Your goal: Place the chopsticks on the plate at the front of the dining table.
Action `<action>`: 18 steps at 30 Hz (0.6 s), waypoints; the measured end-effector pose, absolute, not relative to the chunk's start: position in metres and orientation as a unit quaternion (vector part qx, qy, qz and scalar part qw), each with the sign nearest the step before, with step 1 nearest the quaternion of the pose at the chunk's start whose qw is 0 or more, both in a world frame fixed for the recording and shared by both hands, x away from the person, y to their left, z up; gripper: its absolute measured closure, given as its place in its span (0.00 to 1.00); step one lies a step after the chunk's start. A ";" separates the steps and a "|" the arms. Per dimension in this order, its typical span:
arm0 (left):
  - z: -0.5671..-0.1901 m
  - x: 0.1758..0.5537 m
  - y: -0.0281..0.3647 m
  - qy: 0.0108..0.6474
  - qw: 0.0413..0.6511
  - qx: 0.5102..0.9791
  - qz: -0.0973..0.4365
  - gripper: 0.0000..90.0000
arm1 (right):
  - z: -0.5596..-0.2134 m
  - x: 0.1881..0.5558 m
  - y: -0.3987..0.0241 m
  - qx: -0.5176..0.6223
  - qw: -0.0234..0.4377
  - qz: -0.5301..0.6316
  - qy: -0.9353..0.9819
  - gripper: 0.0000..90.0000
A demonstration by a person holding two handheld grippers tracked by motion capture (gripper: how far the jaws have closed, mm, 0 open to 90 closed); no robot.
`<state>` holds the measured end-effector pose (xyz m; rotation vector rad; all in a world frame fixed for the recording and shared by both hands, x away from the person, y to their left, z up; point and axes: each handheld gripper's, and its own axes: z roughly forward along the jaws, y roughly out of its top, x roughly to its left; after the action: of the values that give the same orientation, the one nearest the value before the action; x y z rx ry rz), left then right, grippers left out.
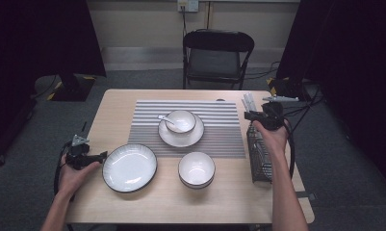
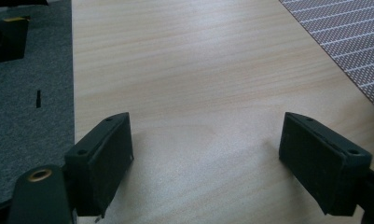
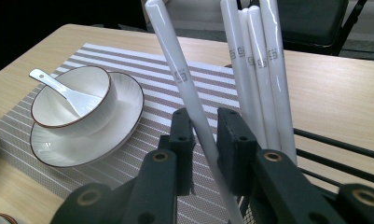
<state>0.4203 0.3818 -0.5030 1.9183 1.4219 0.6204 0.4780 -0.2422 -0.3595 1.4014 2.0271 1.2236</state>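
The right gripper (image 3: 204,140) clamps one white chopstick (image 3: 175,65) beside three others (image 3: 257,60).

Black right gripper (image 3: 205,140), brass-ringed screw holes, black trailing cables, bare forearms

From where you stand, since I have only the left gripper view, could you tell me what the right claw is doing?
Observer: The right claw is shut on one white chopstick, which leans away from the others.
Operator: Thank you. Where are the other chopsticks?
Observer: They stand bunched together in a black wire rack at the right edge of the table.
Operator: And what lies closest to my left claw?
Observer: A large white plate with a dark rim sits just to its right.
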 end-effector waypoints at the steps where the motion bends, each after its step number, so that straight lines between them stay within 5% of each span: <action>1: -0.503 0.420 0.382 0.544 0.331 0.734 0.237 0.19 | -0.360 0.478 -0.242 0.500 0.194 0.436 0.723 0.86; 18: -0.503 0.420 0.382 0.544 0.331 0.734 0.237 0.19 | -0.356 0.474 -0.245 0.500 0.229 0.441 0.709 0.88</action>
<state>0.4203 0.3817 -0.5030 1.9181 1.4222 0.6203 0.4740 -0.2453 -0.3564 1.3767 1.9534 1.2138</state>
